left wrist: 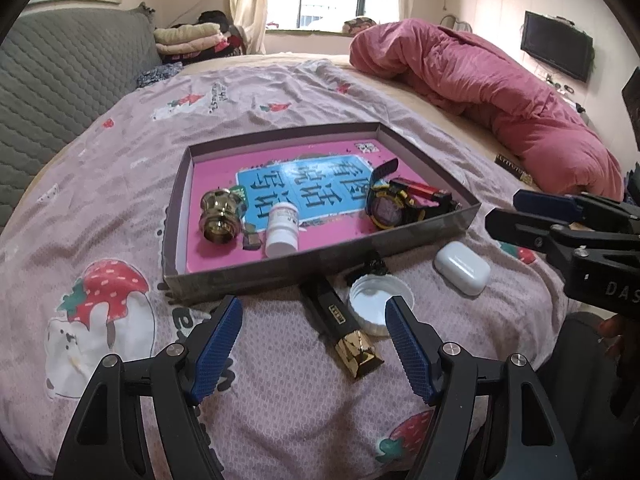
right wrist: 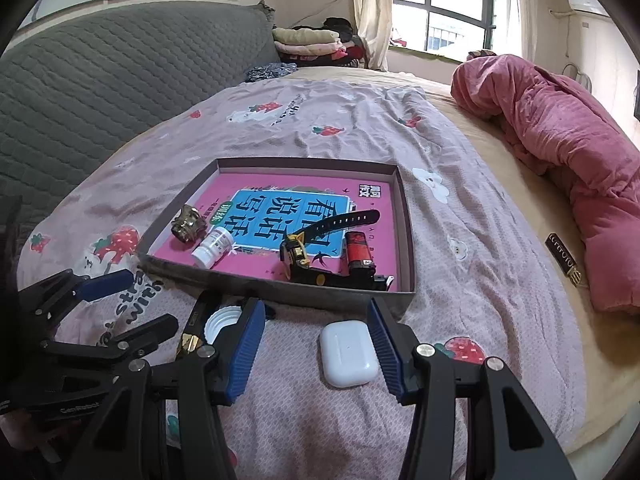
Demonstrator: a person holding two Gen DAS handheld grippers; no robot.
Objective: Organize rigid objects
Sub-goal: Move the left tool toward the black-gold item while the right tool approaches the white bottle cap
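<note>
now a shallow box [left wrist: 424,236] sits on a strawberry-print sheet [left wrist: 120,184], with a pink book [left wrist: 320,188] lining its floor. inside the box, toward its left end, a brass knob [left wrist: 221,216] lies on its side with a white bottle [left wrist: 282,230] just beside it; toward its right end lie a watch [left wrist: 386,208] and a red lighter [left wrist: 424,191]. outside the box, near its front wall, are a white cap [left wrist: 374,296], a black and gold bar [left wrist: 344,332] touching the cap's left edge, and a white earbud case [left wrist: 462,267] further right. the left gripper [left wrist: 314,340] hangs in front of the box, jaws spread wide and empty, the cap and bar lying between the fingers. the right gripper [right wrist: 316,344] is also spread, gripping nothing; the earbud case lies between its fingers, close to the right pad [right wrist: 382,344]; contact unclear.
</note>
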